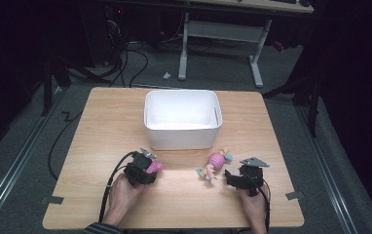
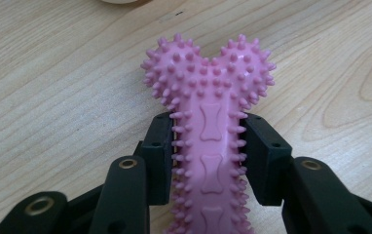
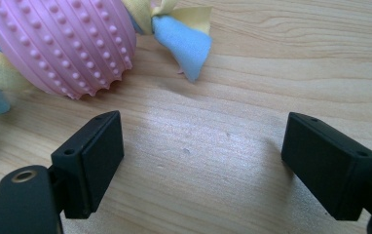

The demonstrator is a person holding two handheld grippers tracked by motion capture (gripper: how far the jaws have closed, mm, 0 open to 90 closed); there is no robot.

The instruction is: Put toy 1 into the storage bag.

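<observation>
On your desk (image 1: 101,122) the bin (image 1: 182,119) sits at the centre toward the far edge, with both toys lying nearer to you in front of it. The spiked bone toy (image 2: 208,131) lies ahead of the bin's left front corner, its shaft between the jaws of your left gripper (image 2: 208,156), forked end pointing away from you toward the bin. The ball toy with cloth tails (image 1: 216,163) lies ahead of the bin's right front corner, and your right gripper (image 3: 201,161) sits just beside it to the right, over bare desk.
</observation>
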